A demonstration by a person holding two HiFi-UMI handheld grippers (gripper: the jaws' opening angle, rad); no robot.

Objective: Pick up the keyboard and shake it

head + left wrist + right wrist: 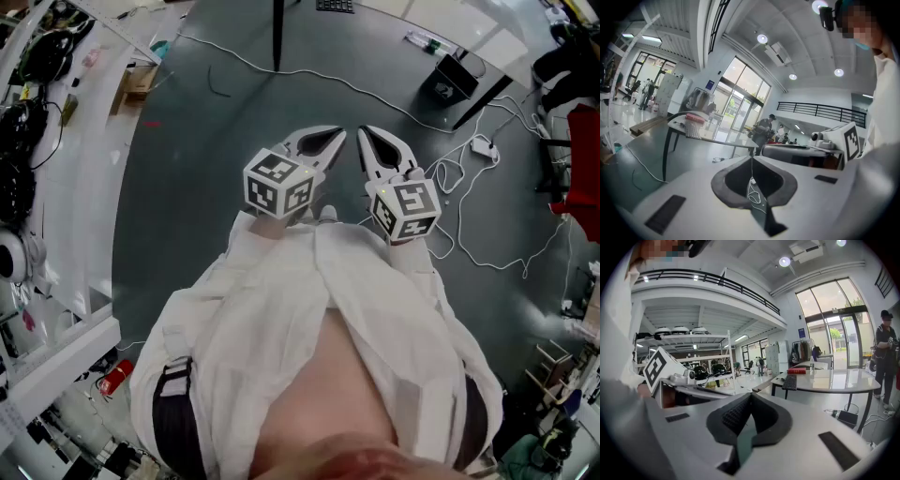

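The grey floor (187,187) fills the head view, and the person's white coat (281,309) hides its lower half. The table (843,379) stands well away, cut off at that view's top edge. The keyboard (790,382) lies on it near a red book (797,371), both small and dim. The left gripper (332,139) and right gripper (368,138) hang side by side by the chest, jaws pressed together on nothing. White cables (469,216) trail across the floor, perhaps to a charger.
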